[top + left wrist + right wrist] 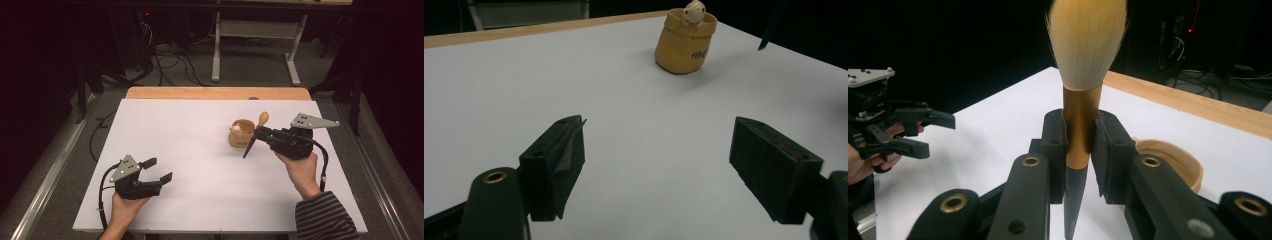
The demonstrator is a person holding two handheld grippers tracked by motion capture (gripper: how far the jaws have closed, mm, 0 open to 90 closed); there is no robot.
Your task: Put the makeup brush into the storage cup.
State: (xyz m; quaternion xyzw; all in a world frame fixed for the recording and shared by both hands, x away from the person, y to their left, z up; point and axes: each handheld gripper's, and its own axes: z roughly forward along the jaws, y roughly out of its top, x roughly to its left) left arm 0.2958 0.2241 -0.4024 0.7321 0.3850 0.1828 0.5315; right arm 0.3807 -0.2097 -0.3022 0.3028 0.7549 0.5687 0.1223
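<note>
A makeup brush (249, 145) with a cream bristle head, a gold ferrule and a dark pointed handle is upright in my right gripper (258, 132), which is shut on the ferrule (1079, 125). The handle tip hangs just right of a tan cup (241, 138) with a small pale figure (237, 129) peeking from it. In the left gripper view the cup (684, 45) stands far ahead. My left gripper (160, 169) rests at the near left of the white sheet, open with nothing between its fingers (558, 160).
The white sheet (200, 165) covers the table, with a wooden strip (215, 93) bare along the far edge. Beyond it are a white desk frame (216, 55) and cables on the floor. Metal rails run along both sides.
</note>
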